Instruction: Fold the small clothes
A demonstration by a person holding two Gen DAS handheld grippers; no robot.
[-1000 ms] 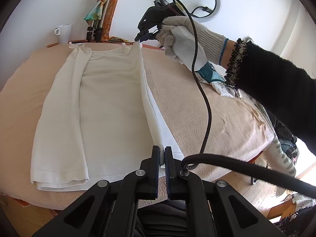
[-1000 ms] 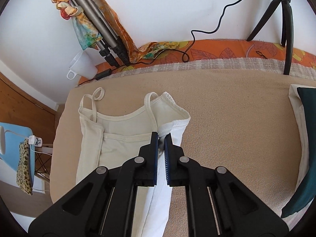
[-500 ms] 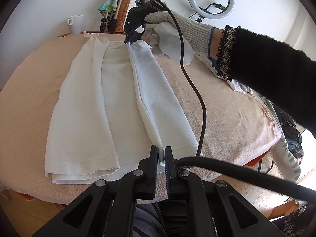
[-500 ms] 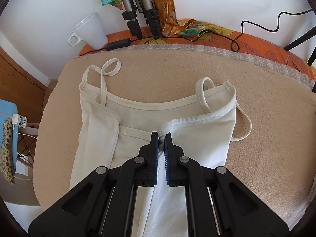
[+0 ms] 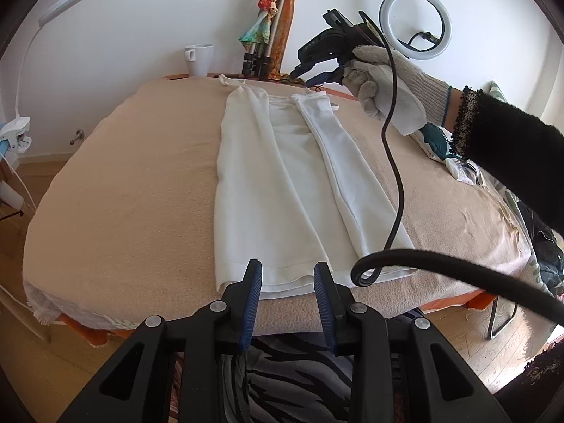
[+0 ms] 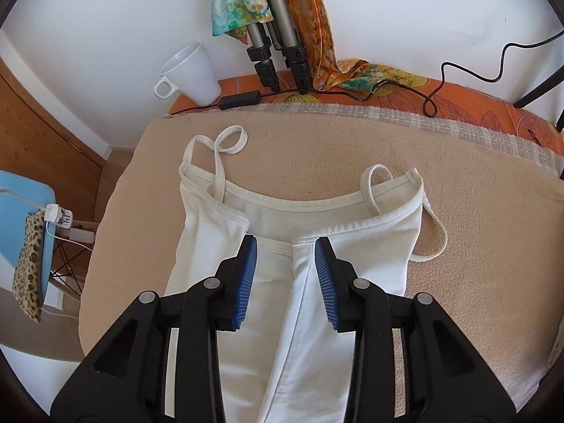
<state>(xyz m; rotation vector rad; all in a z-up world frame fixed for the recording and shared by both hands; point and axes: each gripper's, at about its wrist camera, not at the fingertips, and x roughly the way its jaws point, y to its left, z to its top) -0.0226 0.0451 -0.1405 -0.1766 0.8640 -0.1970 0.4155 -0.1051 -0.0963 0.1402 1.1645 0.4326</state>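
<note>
A white strappy top (image 5: 282,183) lies flat on the beige blanket-covered table (image 5: 134,190), with both long sides folded in toward its middle. My left gripper (image 5: 287,271) is open and empty, hovering just off the hem at the near edge. My right gripper (image 6: 285,246) is open and empty above the neckline end of the top (image 6: 317,282), over the inner edge of the right folded flap. It also shows in the left wrist view (image 5: 317,74), held by a gloved hand above the far end.
A white mug (image 6: 190,74), tripod legs (image 6: 278,49) with colourful scarves and a black cable with adapter (image 6: 239,98) stand at the table's far edge. A ring light (image 5: 416,23) is behind. A small pile of other clothes (image 5: 444,148) lies at the right side.
Both grippers have opened and let go of the right side of the top, which now lies folded over toward the middle. Both have backed off slightly.
</note>
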